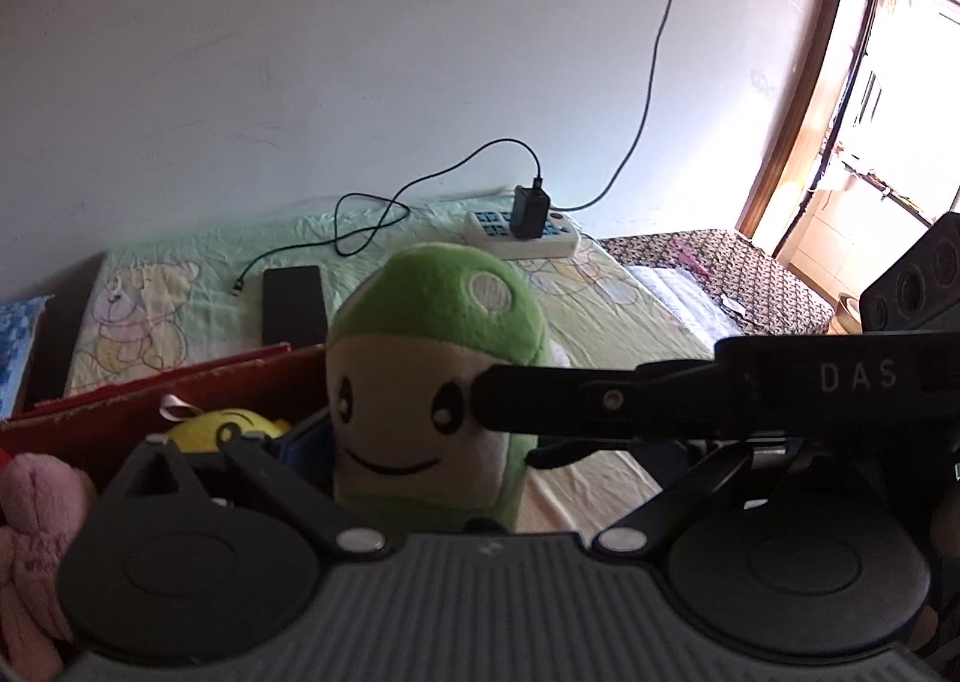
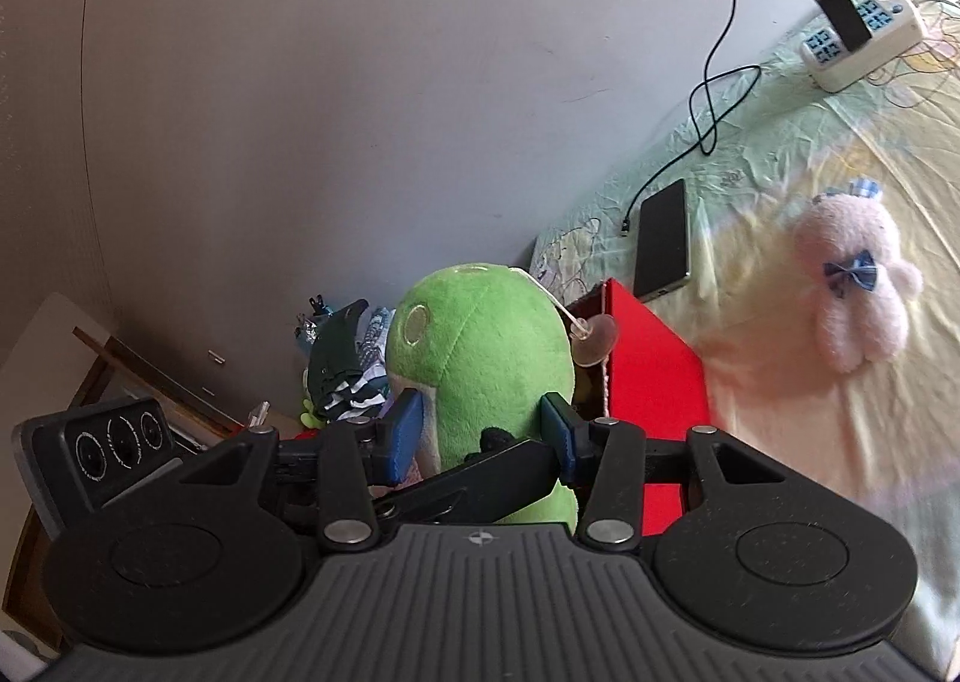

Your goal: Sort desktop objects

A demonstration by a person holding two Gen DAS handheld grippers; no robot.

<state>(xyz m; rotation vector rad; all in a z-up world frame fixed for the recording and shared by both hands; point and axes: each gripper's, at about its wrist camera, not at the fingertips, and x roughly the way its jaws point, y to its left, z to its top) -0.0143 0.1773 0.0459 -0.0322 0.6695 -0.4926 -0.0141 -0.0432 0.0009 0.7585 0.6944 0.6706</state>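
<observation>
A green plush toy with a smiling face (image 1: 420, 370) is held upright over the red box (image 1: 180, 406). In the right wrist view my right gripper (image 2: 480, 430) is shut on the green plush (image 2: 480, 346), its blue pads (image 2: 402, 436) pressing both sides. In the left wrist view the other gripper's black finger (image 1: 600, 400) touches the plush's right side. My left gripper's own fingers are hidden behind the plush; I cannot tell their state. A yellow plush (image 1: 228, 427) lies in the box. A pink plush bear (image 2: 852, 286) lies on the sheet.
A black phone (image 2: 663, 238) with a cable and a white power strip (image 2: 858, 39) lie on the cartoon-print sheet (image 2: 780, 141). A pink plush (image 1: 30, 532) sits at the left edge. A pile of clothes (image 2: 348, 370) lies by the wall. The red box also shows in the right wrist view (image 2: 654, 376).
</observation>
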